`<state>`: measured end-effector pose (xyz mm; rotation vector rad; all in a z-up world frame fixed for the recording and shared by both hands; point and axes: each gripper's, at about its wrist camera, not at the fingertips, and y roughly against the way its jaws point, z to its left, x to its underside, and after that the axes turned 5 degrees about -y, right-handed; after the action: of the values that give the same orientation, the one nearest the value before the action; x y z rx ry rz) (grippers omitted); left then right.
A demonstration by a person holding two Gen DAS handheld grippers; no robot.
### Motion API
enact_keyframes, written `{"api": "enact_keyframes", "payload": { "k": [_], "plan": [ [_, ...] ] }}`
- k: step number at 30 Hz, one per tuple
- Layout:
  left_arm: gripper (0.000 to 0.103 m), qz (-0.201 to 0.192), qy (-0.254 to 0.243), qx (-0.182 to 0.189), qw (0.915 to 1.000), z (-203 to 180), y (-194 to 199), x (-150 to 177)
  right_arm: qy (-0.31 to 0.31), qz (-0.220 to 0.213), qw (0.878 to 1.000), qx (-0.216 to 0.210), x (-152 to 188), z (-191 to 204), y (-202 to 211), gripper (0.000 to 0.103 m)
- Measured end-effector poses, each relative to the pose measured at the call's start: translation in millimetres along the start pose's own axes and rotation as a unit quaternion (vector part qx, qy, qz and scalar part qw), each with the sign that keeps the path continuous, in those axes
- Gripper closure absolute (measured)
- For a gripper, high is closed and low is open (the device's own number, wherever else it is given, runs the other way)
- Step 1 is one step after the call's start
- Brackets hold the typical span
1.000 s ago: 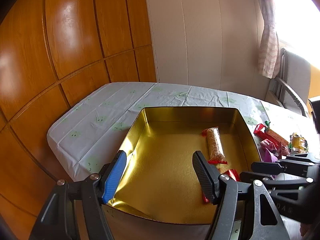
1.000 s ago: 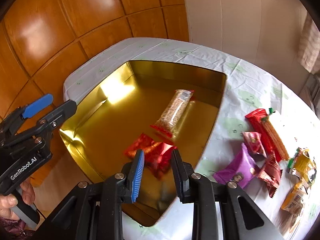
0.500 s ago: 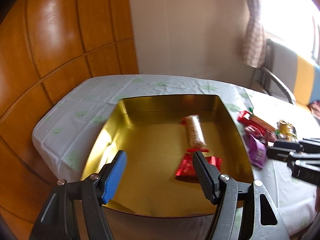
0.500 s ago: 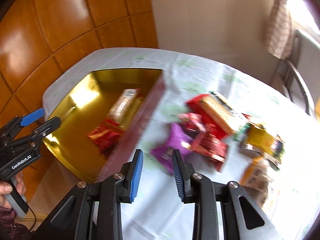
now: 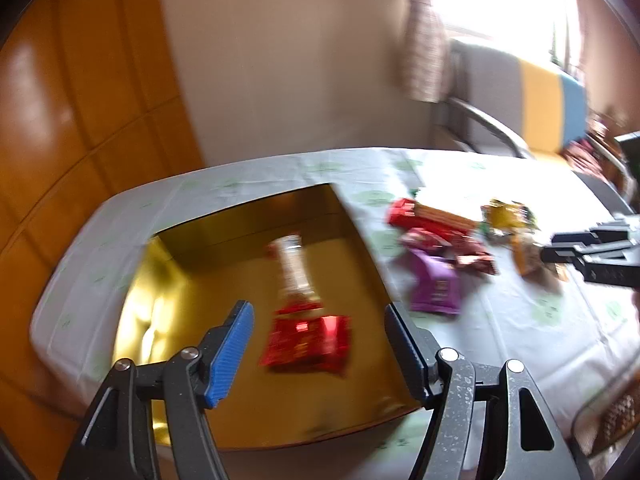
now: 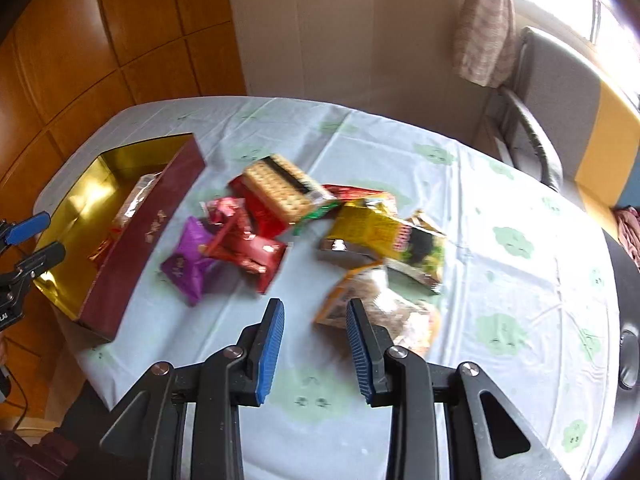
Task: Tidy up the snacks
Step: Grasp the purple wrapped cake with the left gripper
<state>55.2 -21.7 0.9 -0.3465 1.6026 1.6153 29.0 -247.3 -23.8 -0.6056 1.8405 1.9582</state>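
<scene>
A gold-lined box (image 5: 168,280) with a dark red outside (image 6: 136,240) sits at the table's left end. In it lie a red packet (image 5: 306,342) and a long clear cracker packet (image 5: 294,272). My left gripper (image 5: 320,344) is open and empty, above the box's near part. My right gripper (image 6: 316,344) is open and empty, above the tablecloth just short of a snack pile: a purple packet (image 6: 188,264), red packets (image 6: 244,240), a biscuit pack (image 6: 276,192), a yellow packet (image 6: 368,228) and an orange bag (image 6: 380,304).
The table has a pale cloth with green prints (image 6: 500,280). A grey chair (image 6: 532,136) stands at the far right by a curtain (image 6: 484,32). Wood panelling (image 5: 80,92) lines the left wall. The right gripper shows at the right edge of the left wrist view (image 5: 592,256).
My right gripper has left the box after releasing the red packet and swung right over the snack pile, opening wider. My left gripper has turned rightwards, staying open.
</scene>
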Motion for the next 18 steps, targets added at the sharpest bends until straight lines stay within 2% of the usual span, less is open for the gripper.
{"api": "enact_keyframes", "payload": {
  "k": [5, 9, 13, 18],
  "plan": [
    [0.046, 0.026, -0.028, 0.069, 0.9968, -30.1, -14.4, -18.7, -0.008, 0.001, 1.0, 0.015, 1.4, -29.0, 0.8, 0.067],
    [0.047, 0.061, -0.057, 0.095, 0.992, -56.8, -37.2, -28.4, -0.025, 0.001, 1.0, 0.012, 4.0, -50.4, -0.6, 0.066],
    [0.047, 0.094, -0.066, 0.1, 0.9883, -76.1, -63.1, -38.1, -0.061, -0.002, 0.998, -0.003, 7.8, -70.2, -3.0, 0.066],
    [0.047, 0.129, -0.094, 0.087, 0.9833, -94.9, -95.9, -44.7, -0.082, -0.013, 0.996, -0.025, 3.6, -78.4, 3.2, 0.066]
  ]
}}
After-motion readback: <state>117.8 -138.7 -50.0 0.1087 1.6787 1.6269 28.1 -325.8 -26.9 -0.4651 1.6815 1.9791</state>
